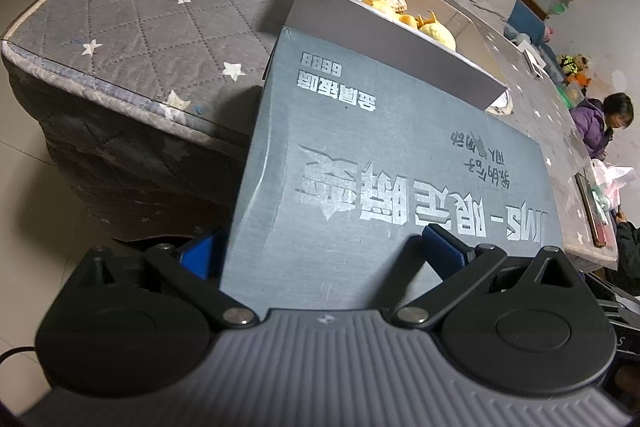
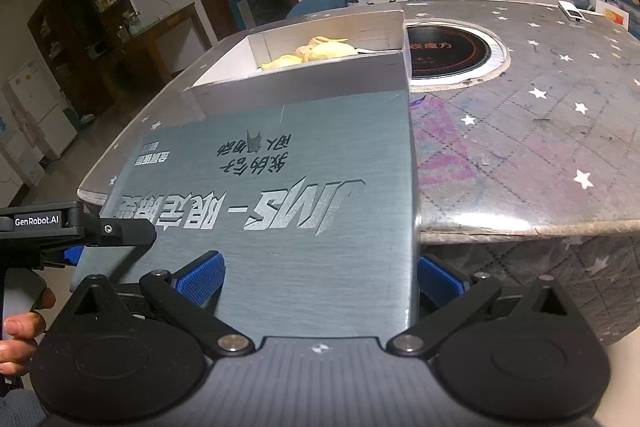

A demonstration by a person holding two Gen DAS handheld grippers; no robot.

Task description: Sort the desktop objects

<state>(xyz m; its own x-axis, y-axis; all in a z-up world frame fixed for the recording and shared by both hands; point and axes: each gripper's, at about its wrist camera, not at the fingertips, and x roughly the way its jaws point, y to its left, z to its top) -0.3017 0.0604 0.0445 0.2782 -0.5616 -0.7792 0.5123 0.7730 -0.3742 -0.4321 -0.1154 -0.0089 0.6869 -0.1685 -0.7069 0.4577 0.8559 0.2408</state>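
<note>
Grey lid (image 1: 380, 163) held flat at near edge by both grippers, one per corner, to stay level; left gripper (image 1: 320, 251) and right gripper (image 2: 320, 275) each pinching lid; far edge rests on open box (image 2: 328, 27) of yellow toys (image 2: 316, 51) on table (image 2: 520, 147), half covering it
</note>
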